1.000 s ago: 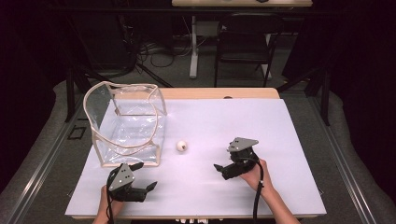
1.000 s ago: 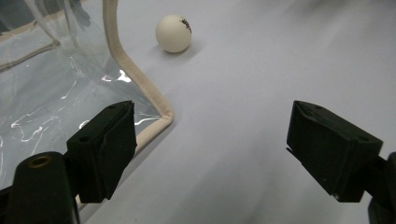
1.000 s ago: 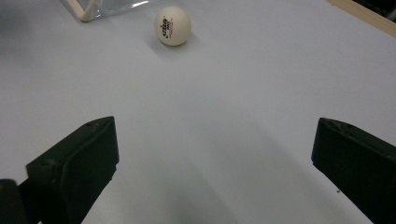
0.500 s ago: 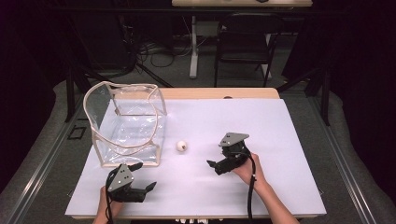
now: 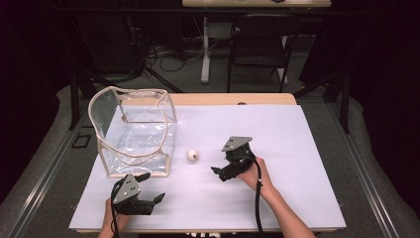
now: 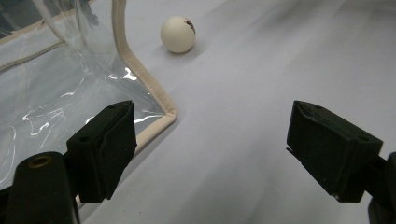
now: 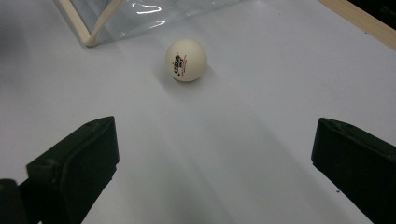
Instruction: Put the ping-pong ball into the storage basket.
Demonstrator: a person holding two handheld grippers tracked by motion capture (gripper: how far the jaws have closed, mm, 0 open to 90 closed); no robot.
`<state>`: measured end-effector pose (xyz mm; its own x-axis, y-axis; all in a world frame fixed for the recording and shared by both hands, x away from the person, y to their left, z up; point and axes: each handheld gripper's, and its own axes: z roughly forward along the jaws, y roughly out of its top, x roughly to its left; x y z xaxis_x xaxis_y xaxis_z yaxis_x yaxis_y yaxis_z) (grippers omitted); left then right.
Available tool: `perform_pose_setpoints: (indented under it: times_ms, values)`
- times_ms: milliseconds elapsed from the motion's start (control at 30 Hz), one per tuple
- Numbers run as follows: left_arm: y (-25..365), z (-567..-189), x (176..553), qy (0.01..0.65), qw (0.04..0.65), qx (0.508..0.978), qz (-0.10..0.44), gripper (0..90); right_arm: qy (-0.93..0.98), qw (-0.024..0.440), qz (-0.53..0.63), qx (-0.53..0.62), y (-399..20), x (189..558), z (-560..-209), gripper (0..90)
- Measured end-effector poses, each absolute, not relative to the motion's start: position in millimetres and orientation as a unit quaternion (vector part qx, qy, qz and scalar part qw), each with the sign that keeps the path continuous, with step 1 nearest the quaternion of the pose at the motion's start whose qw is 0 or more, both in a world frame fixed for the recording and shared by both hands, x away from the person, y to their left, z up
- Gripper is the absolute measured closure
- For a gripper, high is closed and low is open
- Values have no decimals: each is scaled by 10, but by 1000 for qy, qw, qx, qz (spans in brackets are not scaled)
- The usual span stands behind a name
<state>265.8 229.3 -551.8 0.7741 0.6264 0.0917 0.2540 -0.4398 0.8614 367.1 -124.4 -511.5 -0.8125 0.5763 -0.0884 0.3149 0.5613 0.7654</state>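
A white ping-pong ball (image 5: 192, 155) with a small printed logo lies on the white table, just right of a clear plastic box (image 5: 133, 134) with a cream rim. My right gripper (image 5: 218, 172) is open and points left at the ball (image 7: 186, 59), a short way from it, nothing between its jaws. My left gripper (image 5: 152, 187) is open near the table's front edge, below the box's front right corner (image 6: 169, 114). Beyond that corner, the left gripper view shows the ball (image 6: 177, 34).
The white table top (image 5: 297, 148) has free room to the right and behind the ball. A wooden edge (image 5: 233, 99) runs along the back. Behind the table stand a dark chair (image 5: 260, 42) and cables on the floor.
My right gripper has moved left and a little forward toward the ball. The left gripper, the ball and the box have stayed where they were.
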Motion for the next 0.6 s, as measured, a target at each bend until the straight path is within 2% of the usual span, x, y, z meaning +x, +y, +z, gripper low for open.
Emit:
perform_pose_setpoints:
  times_ms: [600]
  values:
    - [2283,-5511,2658,262,453,827,204,163,874,167,385,247,-962,3846,-5116,5]
